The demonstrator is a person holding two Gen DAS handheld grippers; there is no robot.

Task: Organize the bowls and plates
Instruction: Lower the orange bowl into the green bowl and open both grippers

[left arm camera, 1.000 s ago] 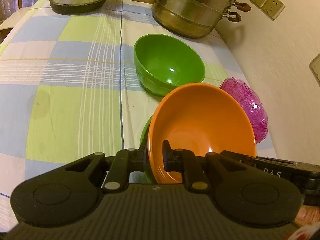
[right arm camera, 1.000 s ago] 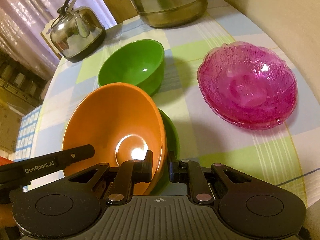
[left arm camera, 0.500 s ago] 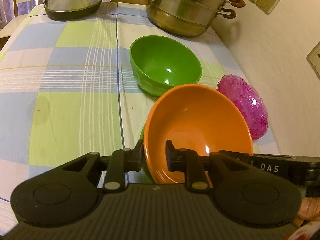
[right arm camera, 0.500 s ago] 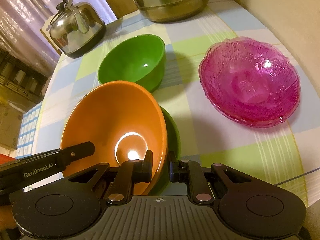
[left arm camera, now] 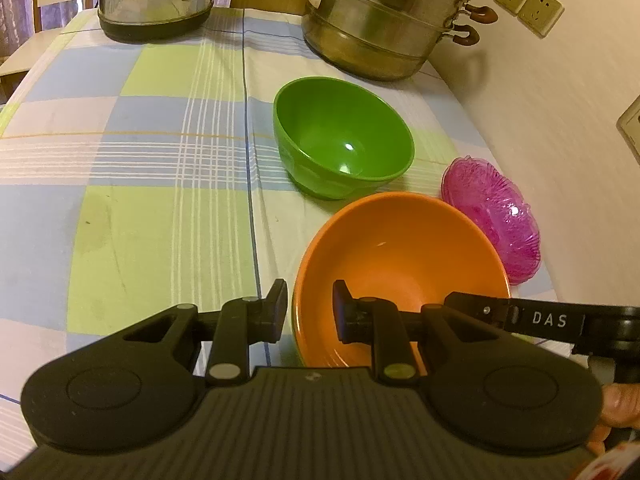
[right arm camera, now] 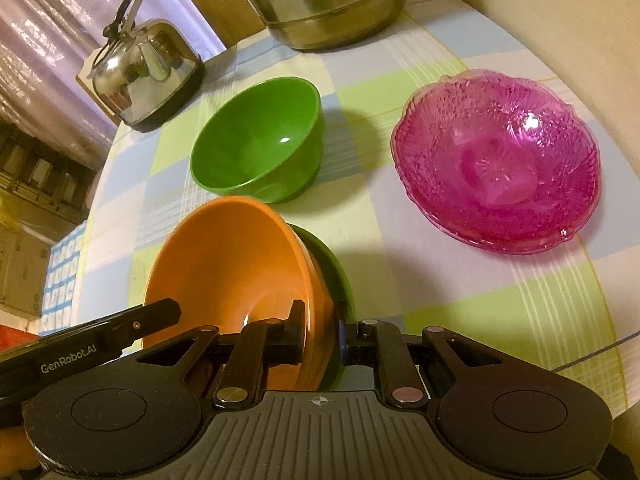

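Orange and glossy, the bowl (left arm camera: 400, 256) I am working sits nearest me, close to the table's right edge, nested on a green dish (right arm camera: 332, 264) whose rim peeks out along its right side. My left gripper (left arm camera: 310, 312) straddles the orange bowl's near-left rim with a clear gap on the outer side, so its jaws are parted and not pressing. My right gripper (right arm camera: 320, 334) spans the near-right rims of both the orange bowl and the green dish; the inner finger (right arm camera: 297, 332) lies against the orange wall, but I cannot tell whether the outer one bears on the dish.

Just beyond, toward the table's middle, a deep green bowl (left arm camera: 344, 148) stands upright and apart from the orange one. A pink cut-glass bowl (right arm camera: 496, 160) rests by the right edge, near but not touching. At the far edge of the checked tablecloth (left arm camera: 132, 200) stand a steel steamer pot (left arm camera: 384, 20) and a steel kettle (right arm camera: 140, 72), well apart from the bowls.
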